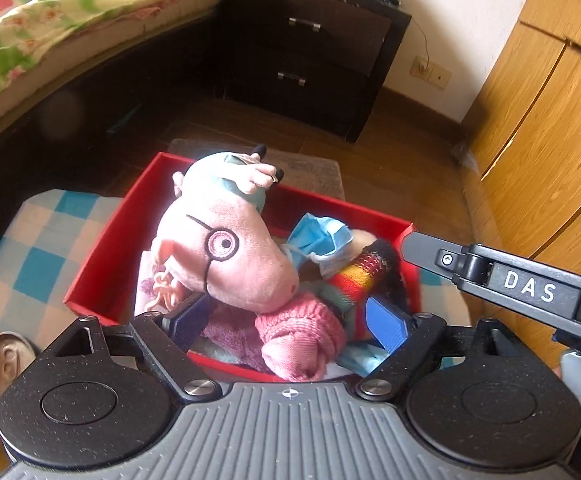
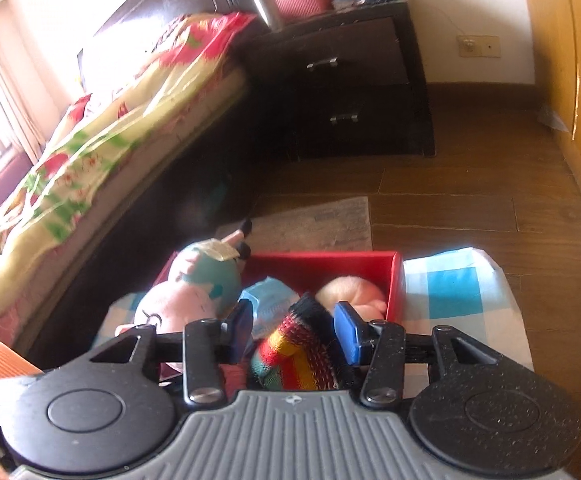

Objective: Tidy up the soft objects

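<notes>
A red box (image 1: 102, 248) stands on a blue-and-white checked cloth (image 1: 38, 240). It holds a pink pig plush with glasses (image 1: 230, 256), a pink knitted piece (image 1: 302, 336), a blue face mask (image 1: 318, 240) and a striped knitted sock (image 1: 362, 276). My left gripper (image 1: 290, 320) is open, its blue pads either side of the pink knit and the plush snout. In the right wrist view my right gripper (image 2: 296, 330) is open around the striped sock (image 2: 294, 352), over the box (image 2: 330, 264). The plush (image 2: 194, 292) lies at its left.
A dark nightstand with two drawers (image 1: 314, 52) stands beyond, with a bed and floral cover (image 1: 50, 12) to the left. A wooden wardrobe (image 1: 546, 100) is on the right. A grey mat (image 2: 322, 220) lies on the wood floor behind the box.
</notes>
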A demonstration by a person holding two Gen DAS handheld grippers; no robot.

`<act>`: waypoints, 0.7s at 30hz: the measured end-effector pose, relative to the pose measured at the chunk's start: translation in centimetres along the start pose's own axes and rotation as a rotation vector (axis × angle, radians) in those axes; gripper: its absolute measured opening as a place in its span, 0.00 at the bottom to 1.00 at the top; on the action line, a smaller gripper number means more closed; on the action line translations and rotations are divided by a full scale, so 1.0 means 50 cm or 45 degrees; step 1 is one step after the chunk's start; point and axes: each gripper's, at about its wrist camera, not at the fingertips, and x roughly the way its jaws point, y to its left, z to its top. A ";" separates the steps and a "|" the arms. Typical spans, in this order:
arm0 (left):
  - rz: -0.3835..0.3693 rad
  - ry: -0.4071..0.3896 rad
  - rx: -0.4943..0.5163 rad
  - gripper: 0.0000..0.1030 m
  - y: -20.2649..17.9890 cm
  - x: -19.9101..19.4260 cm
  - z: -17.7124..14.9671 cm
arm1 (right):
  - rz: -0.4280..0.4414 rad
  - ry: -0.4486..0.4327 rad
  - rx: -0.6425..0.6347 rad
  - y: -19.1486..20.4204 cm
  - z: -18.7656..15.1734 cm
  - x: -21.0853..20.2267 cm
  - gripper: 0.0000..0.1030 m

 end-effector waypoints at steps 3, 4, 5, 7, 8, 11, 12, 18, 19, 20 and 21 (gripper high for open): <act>0.014 -0.006 0.013 0.81 -0.002 -0.012 -0.004 | 0.000 -0.005 -0.025 0.013 0.002 -0.014 0.22; 0.015 -0.006 0.015 0.81 -0.001 -0.013 -0.006 | -0.003 -0.007 -0.037 0.017 0.001 -0.018 0.22; 0.019 -0.005 0.019 0.81 -0.001 -0.015 -0.007 | -0.008 -0.010 -0.049 0.021 0.000 -0.020 0.22; 0.031 -0.002 0.031 0.81 -0.001 -0.011 -0.007 | -0.018 -0.009 -0.061 0.024 -0.002 -0.022 0.22; 0.040 -0.005 0.035 0.81 0.000 -0.012 -0.009 | -0.020 -0.007 -0.060 0.024 -0.002 -0.021 0.22; 0.055 -0.007 0.044 0.81 0.000 -0.015 -0.013 | -0.032 0.001 -0.059 0.023 -0.005 -0.021 0.22; 0.058 -0.007 0.048 0.81 0.001 -0.016 -0.014 | -0.041 0.001 -0.064 0.023 -0.007 -0.022 0.22; 0.077 -0.014 0.062 0.81 0.000 -0.032 -0.028 | -0.065 -0.001 -0.076 0.022 -0.017 -0.044 0.22; 0.077 -0.013 0.063 0.81 0.000 -0.035 -0.031 | -0.064 -0.002 -0.076 0.022 -0.019 -0.049 0.22; 0.076 -0.011 0.065 0.81 0.001 -0.038 -0.034 | -0.063 -0.001 -0.075 0.023 -0.021 -0.054 0.22; 0.076 -0.013 0.062 0.81 0.001 -0.042 -0.037 | -0.060 -0.001 -0.072 0.023 -0.023 -0.058 0.22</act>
